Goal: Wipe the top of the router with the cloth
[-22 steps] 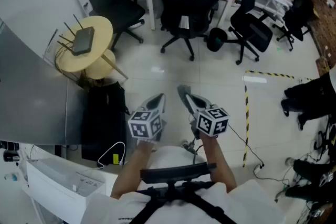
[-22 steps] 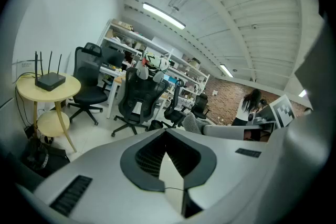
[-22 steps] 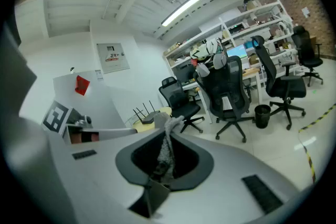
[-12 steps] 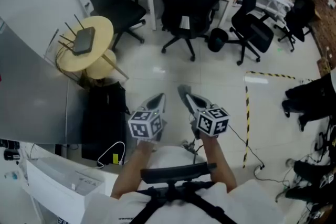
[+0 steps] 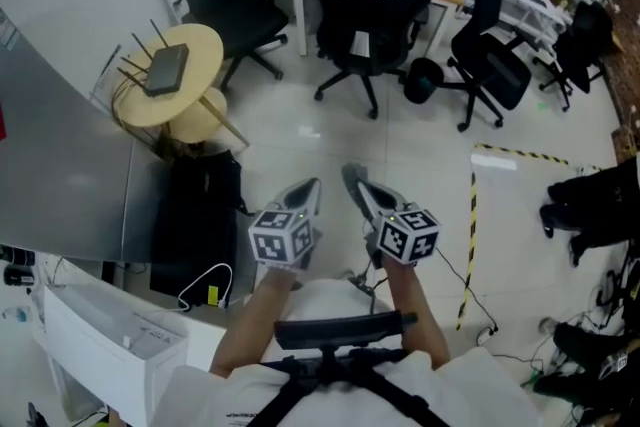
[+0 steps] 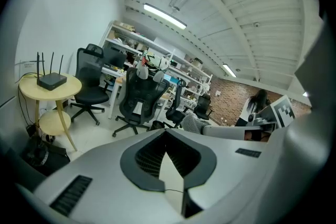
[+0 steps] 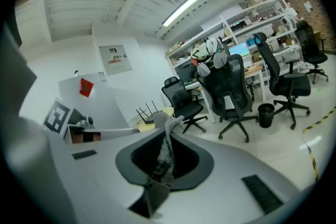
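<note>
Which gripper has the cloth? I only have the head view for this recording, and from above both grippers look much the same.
Observer: The right gripper. Its own view shows a grey cloth pinched between its shut jaws.
Operator: And the left one?
Observer: The left gripper has its jaws together with nothing between them.
Operator: Is the cloth aimed at the router?
Observer: Roughly. In the right gripper view the router shows just past the cloth's tip, apart from it, on the round yellow table.
</note>
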A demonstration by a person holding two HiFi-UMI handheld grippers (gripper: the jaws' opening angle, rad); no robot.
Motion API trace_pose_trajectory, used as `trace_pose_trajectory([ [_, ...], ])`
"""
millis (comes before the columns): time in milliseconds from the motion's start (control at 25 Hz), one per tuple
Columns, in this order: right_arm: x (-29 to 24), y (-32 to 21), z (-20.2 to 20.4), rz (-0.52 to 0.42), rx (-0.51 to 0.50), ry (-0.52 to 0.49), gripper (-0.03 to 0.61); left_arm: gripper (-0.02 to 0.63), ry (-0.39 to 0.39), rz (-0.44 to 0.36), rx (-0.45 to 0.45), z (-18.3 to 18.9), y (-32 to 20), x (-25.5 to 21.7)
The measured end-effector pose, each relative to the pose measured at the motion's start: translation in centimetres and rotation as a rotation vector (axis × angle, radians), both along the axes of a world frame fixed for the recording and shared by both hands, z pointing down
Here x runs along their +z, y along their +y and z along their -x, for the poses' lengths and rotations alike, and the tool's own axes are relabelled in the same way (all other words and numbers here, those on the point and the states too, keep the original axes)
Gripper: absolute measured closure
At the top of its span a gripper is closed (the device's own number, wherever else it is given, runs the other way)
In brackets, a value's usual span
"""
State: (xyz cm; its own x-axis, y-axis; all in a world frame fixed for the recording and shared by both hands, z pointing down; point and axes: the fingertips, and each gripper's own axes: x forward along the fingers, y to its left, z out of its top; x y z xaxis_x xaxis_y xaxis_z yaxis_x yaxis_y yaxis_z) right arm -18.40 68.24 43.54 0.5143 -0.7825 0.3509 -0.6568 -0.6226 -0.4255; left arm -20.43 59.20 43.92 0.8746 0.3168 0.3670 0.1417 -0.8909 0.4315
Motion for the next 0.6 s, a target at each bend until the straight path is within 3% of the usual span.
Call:
trace_pose_trajectory([
  [320, 1.1, 1.5, -0.6, -0.005, -0.068, -0.022, 0.541, 0.623, -0.007, -0.008, -0.055, 0.1, 2.0, 0.6],
  [600, 2.1, -2.0, -1.5, -0.006, -0.162, -0.045, 0.541, 0.623, -0.036, -0.005, -0.123, -0.2, -0.3, 1.9],
])
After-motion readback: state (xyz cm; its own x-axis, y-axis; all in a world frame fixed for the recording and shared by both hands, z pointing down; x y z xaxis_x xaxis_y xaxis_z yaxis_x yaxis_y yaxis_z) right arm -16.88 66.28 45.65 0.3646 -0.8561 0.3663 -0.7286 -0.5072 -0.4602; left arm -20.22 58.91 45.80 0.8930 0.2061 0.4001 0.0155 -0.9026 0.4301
